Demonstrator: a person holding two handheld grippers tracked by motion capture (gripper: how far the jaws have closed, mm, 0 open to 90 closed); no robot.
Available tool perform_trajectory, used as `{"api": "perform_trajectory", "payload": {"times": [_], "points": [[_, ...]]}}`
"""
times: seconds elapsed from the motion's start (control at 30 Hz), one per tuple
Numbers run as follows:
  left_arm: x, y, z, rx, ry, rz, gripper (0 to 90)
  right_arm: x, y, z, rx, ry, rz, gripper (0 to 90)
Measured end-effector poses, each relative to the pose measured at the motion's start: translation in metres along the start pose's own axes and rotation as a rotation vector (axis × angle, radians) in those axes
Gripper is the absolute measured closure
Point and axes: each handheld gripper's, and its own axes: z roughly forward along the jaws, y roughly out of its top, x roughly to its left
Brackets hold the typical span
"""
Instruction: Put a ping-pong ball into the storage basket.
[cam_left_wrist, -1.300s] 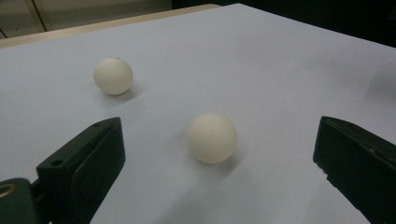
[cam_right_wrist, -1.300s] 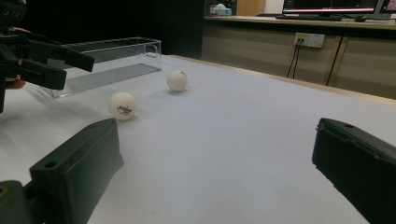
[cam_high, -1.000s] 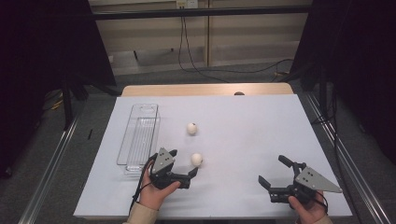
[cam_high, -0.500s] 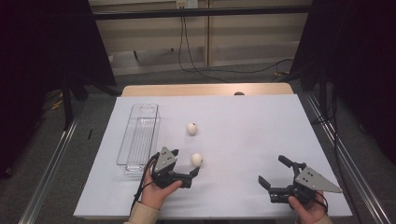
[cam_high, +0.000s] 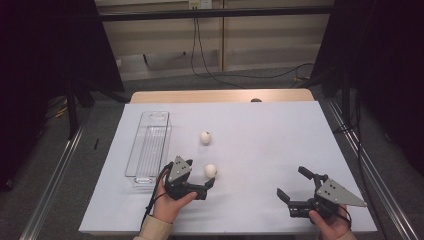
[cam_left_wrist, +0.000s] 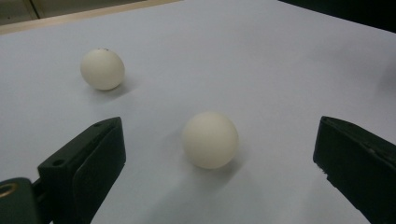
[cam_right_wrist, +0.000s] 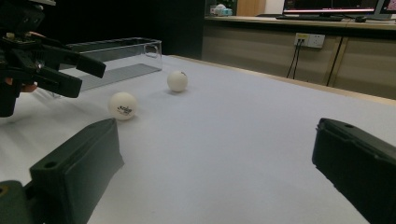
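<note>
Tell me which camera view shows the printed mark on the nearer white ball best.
The right gripper view: the nearer ball faces it with dark print showing. In the left gripper view the ball looks plain between the open left gripper. The high view shows it too small.

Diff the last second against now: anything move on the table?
Nothing visibly changed. The left claw stays open just short of the near ball, not gripping it. The far ball, the clear tray and the open right claw sit where they were.
</note>
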Motion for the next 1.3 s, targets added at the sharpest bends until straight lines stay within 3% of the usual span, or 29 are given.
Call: {"api": "perform_trajectory", "payload": {"times": [1.3], "points": [[0.000, 0.005, 0.020, 0.074, 0.004, -0.012, 3.0, -0.001, 0.000, -0.001, 0.002, 0.002, 0.001, 0.6]]}}
